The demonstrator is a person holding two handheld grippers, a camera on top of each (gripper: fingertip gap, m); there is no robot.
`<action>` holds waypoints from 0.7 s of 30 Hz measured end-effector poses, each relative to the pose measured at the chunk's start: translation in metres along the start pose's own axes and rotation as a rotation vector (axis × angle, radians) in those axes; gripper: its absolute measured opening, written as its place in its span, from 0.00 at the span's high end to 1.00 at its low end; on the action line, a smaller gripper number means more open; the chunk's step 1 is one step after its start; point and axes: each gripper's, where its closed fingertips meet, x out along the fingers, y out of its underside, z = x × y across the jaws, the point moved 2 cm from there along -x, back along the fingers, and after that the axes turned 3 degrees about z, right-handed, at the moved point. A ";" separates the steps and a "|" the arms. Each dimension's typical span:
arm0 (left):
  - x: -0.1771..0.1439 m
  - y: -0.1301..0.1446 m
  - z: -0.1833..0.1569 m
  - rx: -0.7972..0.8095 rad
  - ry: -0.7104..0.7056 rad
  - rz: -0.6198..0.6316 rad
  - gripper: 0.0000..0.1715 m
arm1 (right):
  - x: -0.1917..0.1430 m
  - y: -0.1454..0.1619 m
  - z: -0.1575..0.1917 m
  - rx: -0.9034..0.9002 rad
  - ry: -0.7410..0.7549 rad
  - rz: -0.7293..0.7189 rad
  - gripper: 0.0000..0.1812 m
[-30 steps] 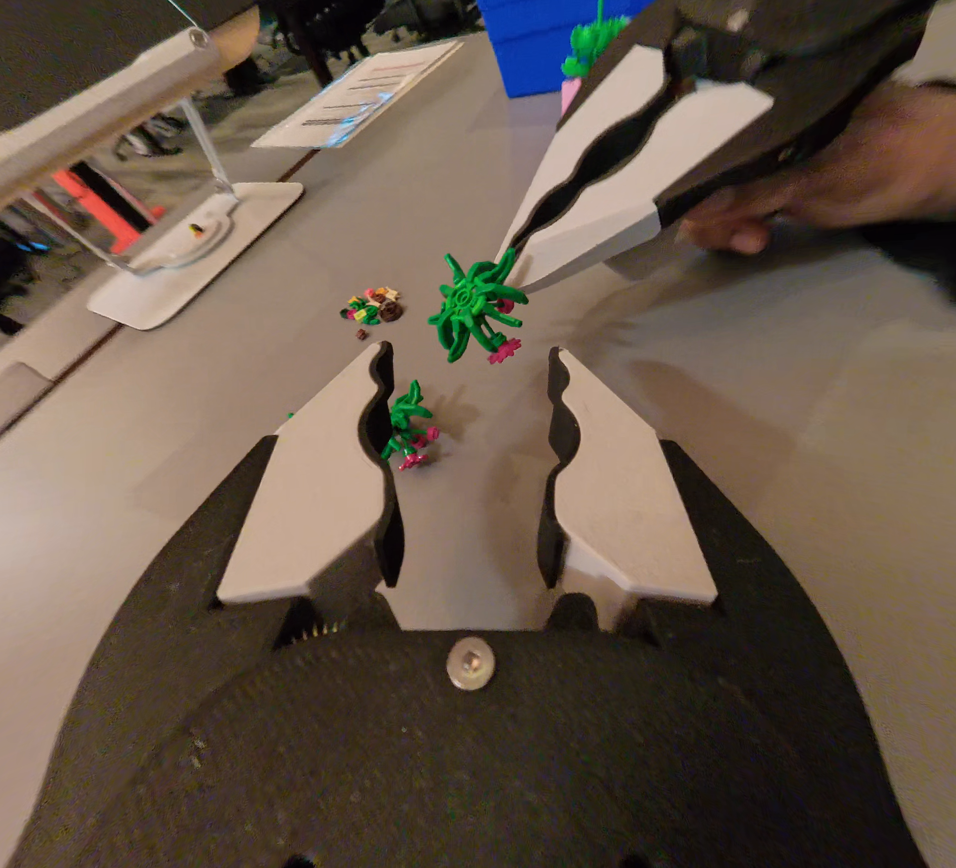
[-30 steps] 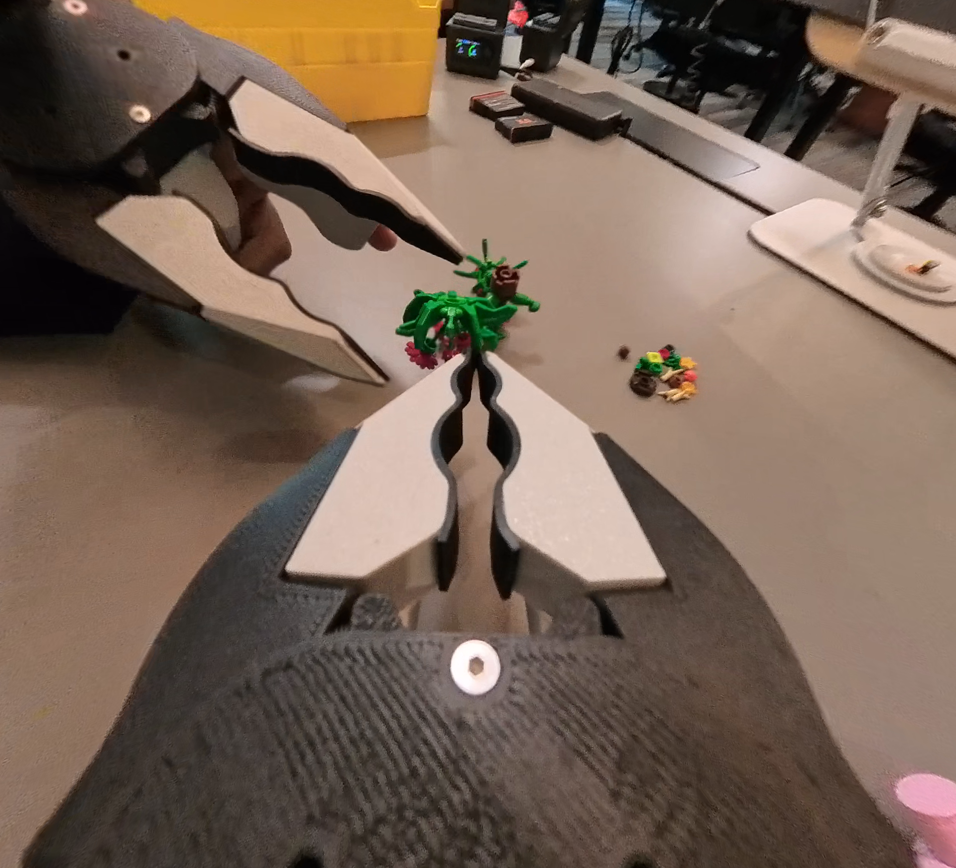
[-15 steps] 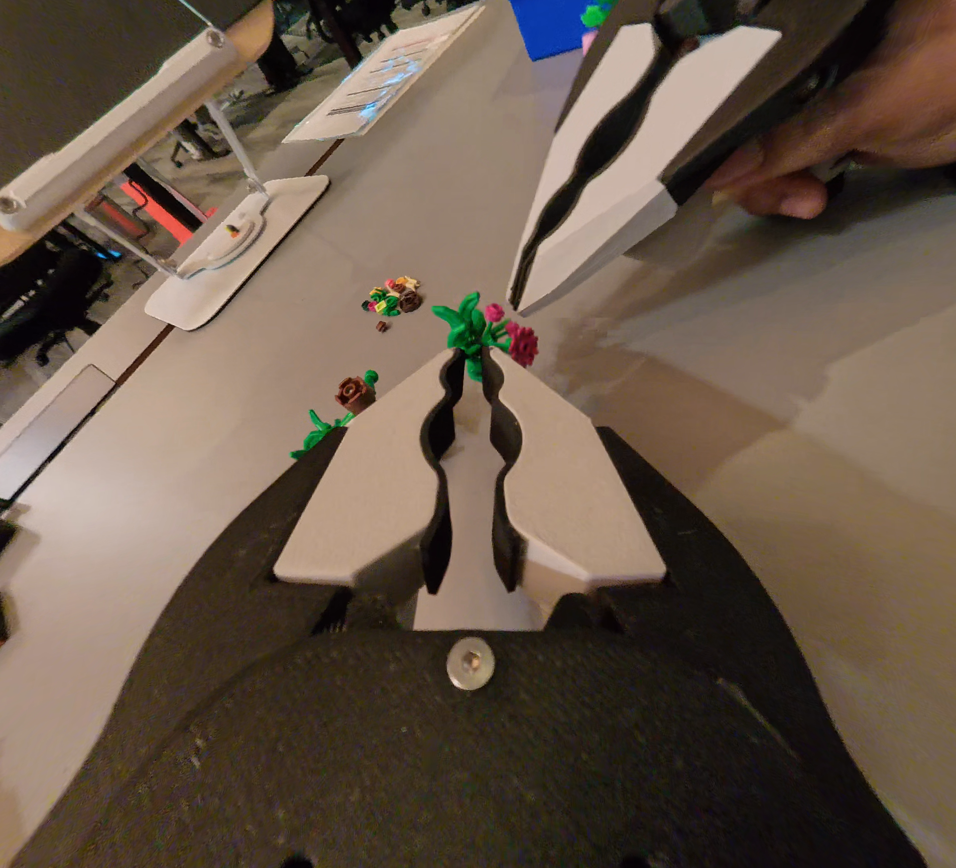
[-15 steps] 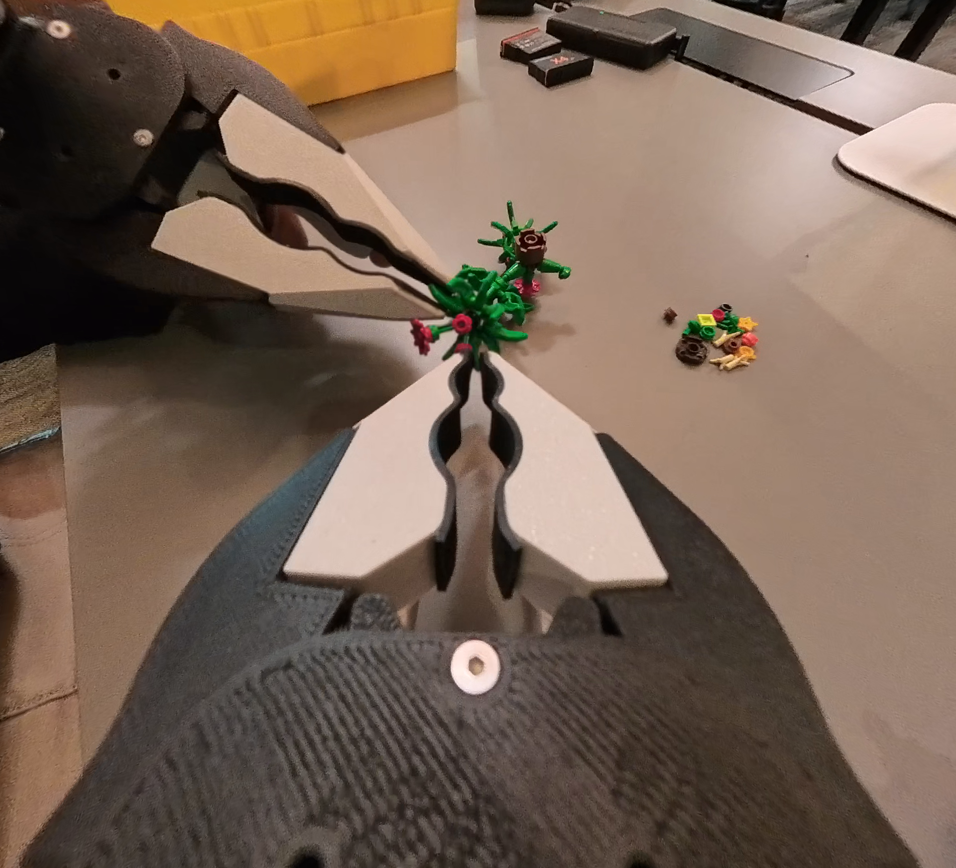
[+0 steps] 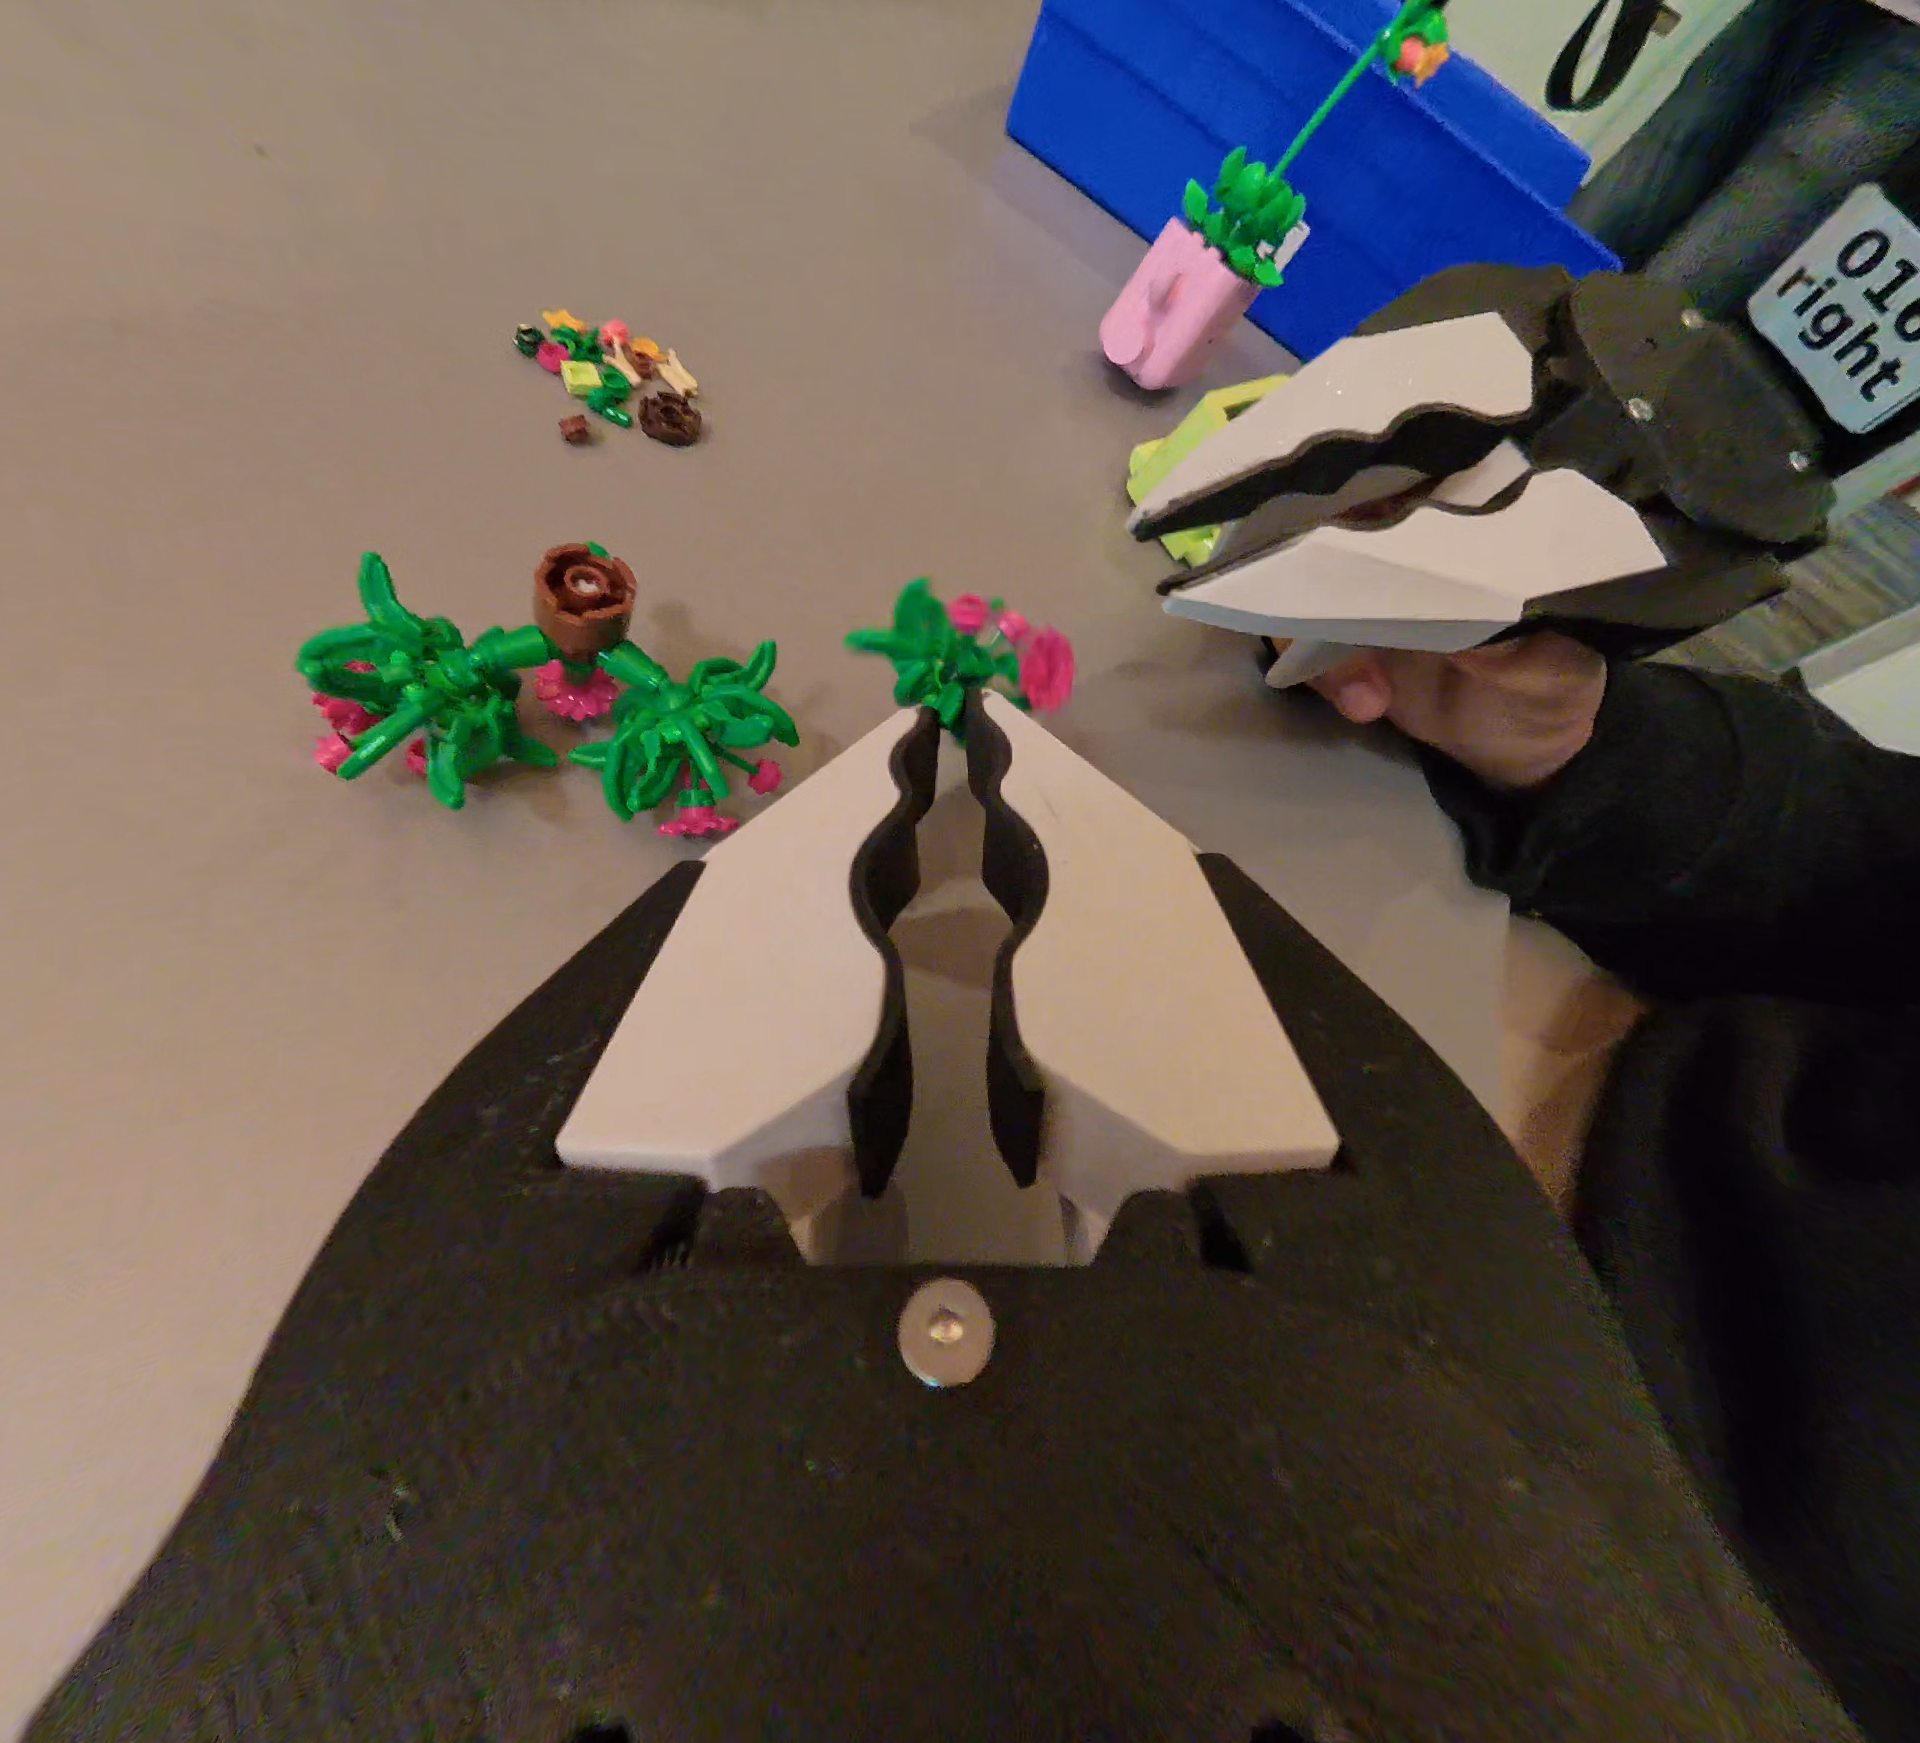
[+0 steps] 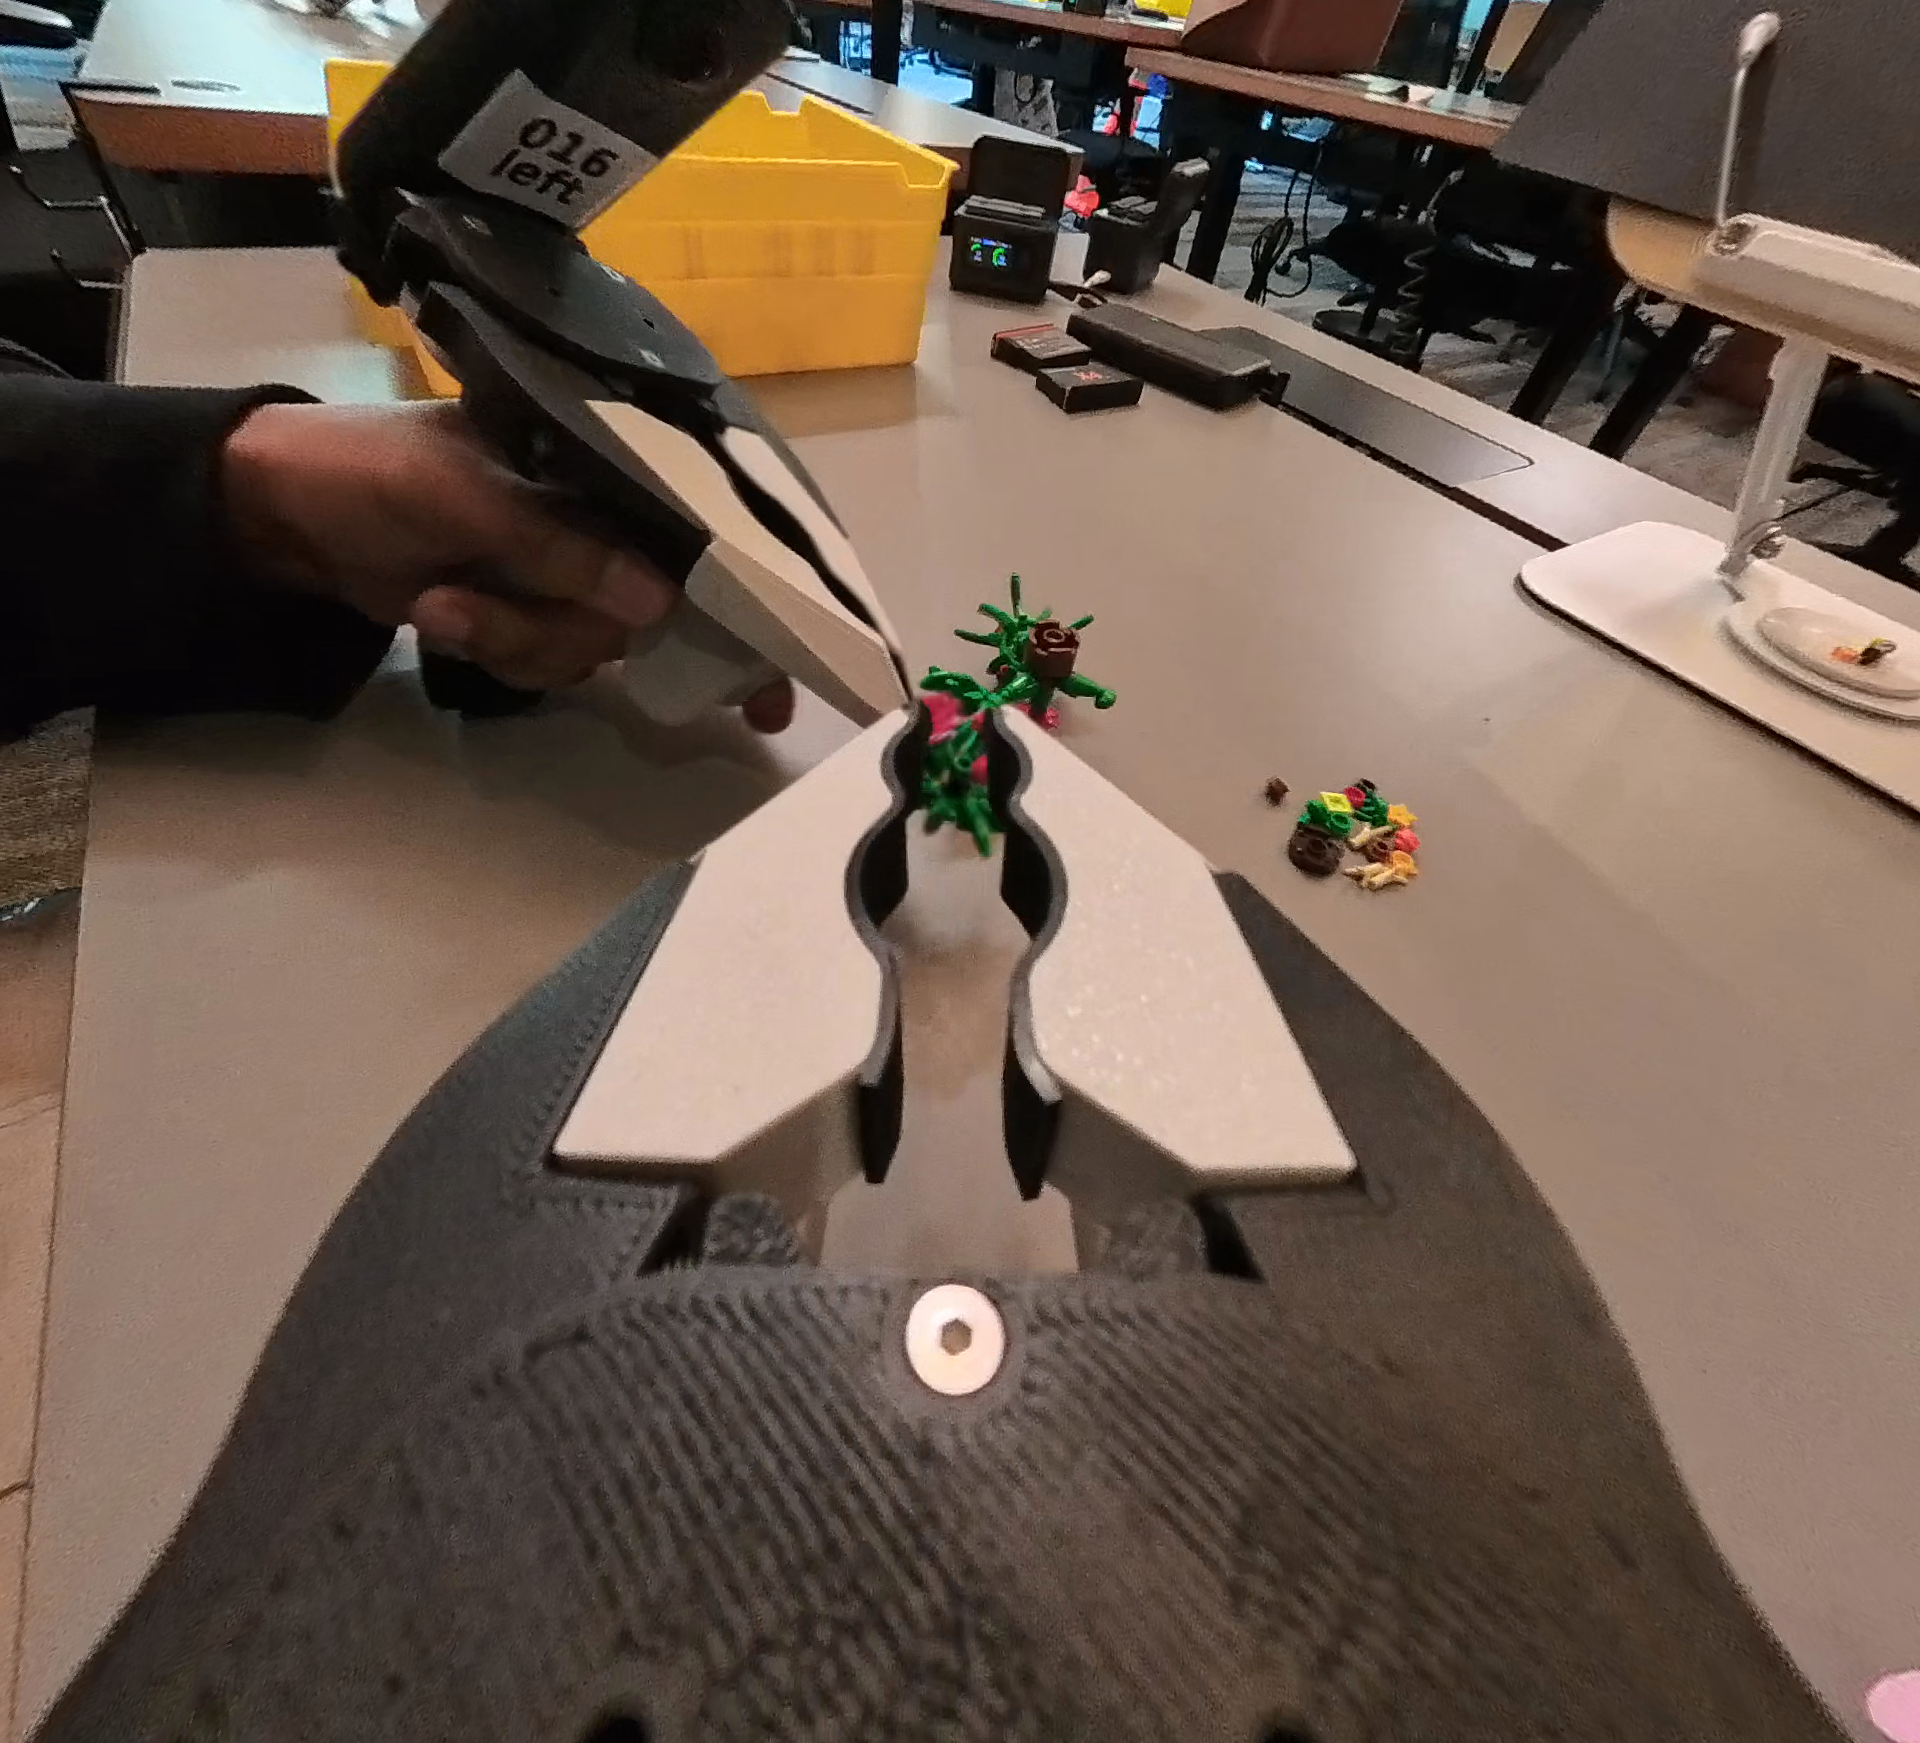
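My left gripper is shut on the stem of a small green toy sprig with pink flowers and holds it just above the grey table. My right gripper sits a little to the right of the sprig, its jaws slightly apart and empty. In the right wrist view, the sprig shows through the gap at my right gripper's tips, with the left gripper pinching it. A leafy cluster with a brown rose lies on the table to the left.
A pile of small loose pieces lies farther out. A pink vase with a green stem stands before a blue bin, and a lime piece lies behind the right gripper. A yellow bin, black boxes and a lamp base stand at the table's back. My right fingertips sit around 4 centimeters from my left ones.
The left gripper closed on the sprig that the right gripper held. The right gripper has opened a little and drawn back to the right. The left gripper has the sprig alone.
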 end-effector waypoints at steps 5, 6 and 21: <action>0.007 0.011 -0.005 0.027 0.002 0.089 1.00 | 0.002 0.002 -0.006 0.000 0.064 0.024 0.95; 0.007 0.012 -0.004 0.024 -0.006 0.101 1.00 | 0.002 0.003 -0.007 0.002 0.069 0.026 0.95; -0.004 -0.002 -0.010 0.366 -0.133 -0.009 0.96 | 0.006 0.017 0.011 -0.069 -0.067 0.141 0.82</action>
